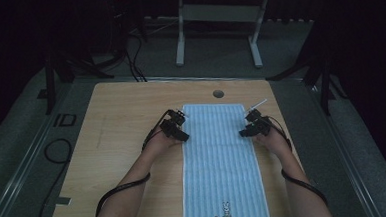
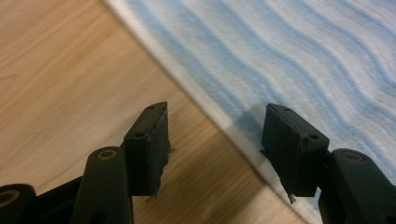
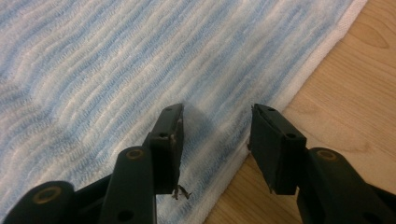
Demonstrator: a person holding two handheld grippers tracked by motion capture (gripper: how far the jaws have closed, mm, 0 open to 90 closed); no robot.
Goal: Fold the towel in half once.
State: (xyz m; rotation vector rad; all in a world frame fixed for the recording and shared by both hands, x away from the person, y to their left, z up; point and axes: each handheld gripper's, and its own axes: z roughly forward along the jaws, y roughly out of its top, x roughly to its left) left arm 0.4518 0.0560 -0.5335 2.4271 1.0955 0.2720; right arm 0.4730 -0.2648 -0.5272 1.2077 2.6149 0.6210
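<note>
Blue-and-white striped towel point(image 1: 218, 157) lies flat on the wooden counter point(image 1: 122, 142), its long axis running from my edge straight away toward the far side, with a small printed figure at the near end. My left tool point(image 1: 181, 130) sits at the towel's left hem, roughly a third of the way down from the far end, jaws half spread and straddling the hem point(image 2: 219, 126): one over bare wood, one over cloth. My right tool point(image 1: 245, 129) mirrors it on the right hem point(image 3: 233, 154), also half spread. Neither seems to pinch the cloth, though contact underneath is hard to judge.
</note>
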